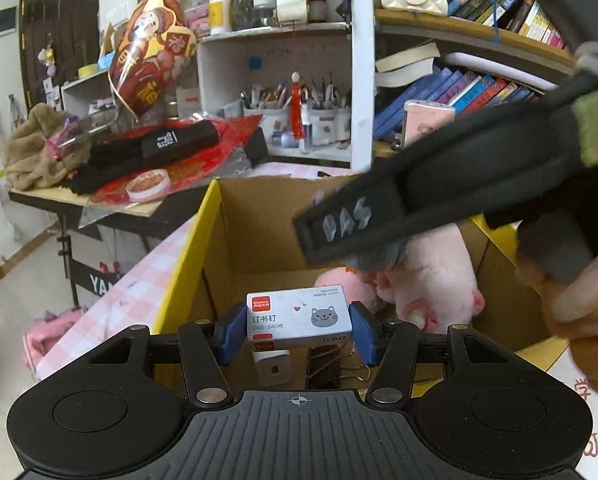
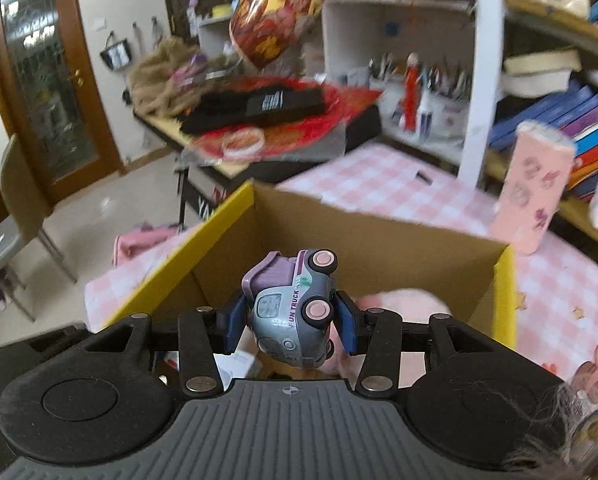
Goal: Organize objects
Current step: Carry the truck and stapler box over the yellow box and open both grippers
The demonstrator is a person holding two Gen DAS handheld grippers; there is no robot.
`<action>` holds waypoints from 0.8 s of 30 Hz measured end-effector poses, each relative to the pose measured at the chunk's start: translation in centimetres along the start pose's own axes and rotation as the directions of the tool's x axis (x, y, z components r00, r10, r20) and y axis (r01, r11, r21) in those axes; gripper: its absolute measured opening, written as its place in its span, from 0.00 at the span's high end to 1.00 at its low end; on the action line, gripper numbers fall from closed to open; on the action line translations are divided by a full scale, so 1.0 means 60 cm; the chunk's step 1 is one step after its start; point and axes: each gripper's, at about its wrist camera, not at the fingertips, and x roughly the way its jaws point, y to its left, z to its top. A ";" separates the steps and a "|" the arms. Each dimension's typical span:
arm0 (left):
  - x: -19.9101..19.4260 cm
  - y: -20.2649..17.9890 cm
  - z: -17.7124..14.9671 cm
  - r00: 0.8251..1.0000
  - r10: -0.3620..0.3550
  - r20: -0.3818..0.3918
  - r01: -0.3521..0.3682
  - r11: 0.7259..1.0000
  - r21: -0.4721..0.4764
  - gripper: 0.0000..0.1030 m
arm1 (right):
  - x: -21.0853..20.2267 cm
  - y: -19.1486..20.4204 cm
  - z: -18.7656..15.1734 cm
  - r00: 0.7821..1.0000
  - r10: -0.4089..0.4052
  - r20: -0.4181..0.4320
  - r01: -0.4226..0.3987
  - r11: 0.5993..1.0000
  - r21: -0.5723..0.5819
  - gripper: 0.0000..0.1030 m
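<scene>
My left gripper (image 1: pixel 297 330) is shut on a small grey staple box (image 1: pixel 299 318) with a cat face, held over the open cardboard box (image 1: pixel 259 236) with yellow outer walls. Inside the box lie a pink plush toy (image 1: pixel 431 276), a white item (image 1: pixel 273 366) and a binder clip (image 1: pixel 355 370). My right gripper (image 2: pixel 291 326) is shut on a grey-purple toy truck (image 2: pixel 291 308), tipped on its side, above the same cardboard box (image 2: pixel 363 240). The right gripper's body crosses the left wrist view (image 1: pixel 439 196) above the box.
The box stands on a pink checked tablecloth (image 2: pixel 379 180). A pink phone case (image 2: pixel 535 188) leans at the bookshelf (image 1: pixel 479 80) to the right. A cluttered side table (image 1: pixel 139 184) with black and red items stands behind left. A chair (image 2: pixel 11 216) stands far left.
</scene>
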 end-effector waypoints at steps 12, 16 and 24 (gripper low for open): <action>-0.014 -0.001 -0.001 0.999 0.016 0.050 -0.016 1.000 -0.002 0.27 | 0.014 -0.010 -0.014 0.999 -0.004 -0.042 0.003 1.000 -0.009 0.55; -0.042 0.001 0.006 0.994 0.017 0.111 -0.017 1.000 0.002 0.24 | -0.026 -0.010 -0.008 0.999 -0.025 0.041 0.024 1.000 0.015 0.55; -0.107 0.029 0.017 0.977 0.025 0.209 -0.016 0.999 -0.046 0.20 | -0.123 -0.016 -0.023 0.974 -0.123 0.189 0.103 0.988 0.113 0.55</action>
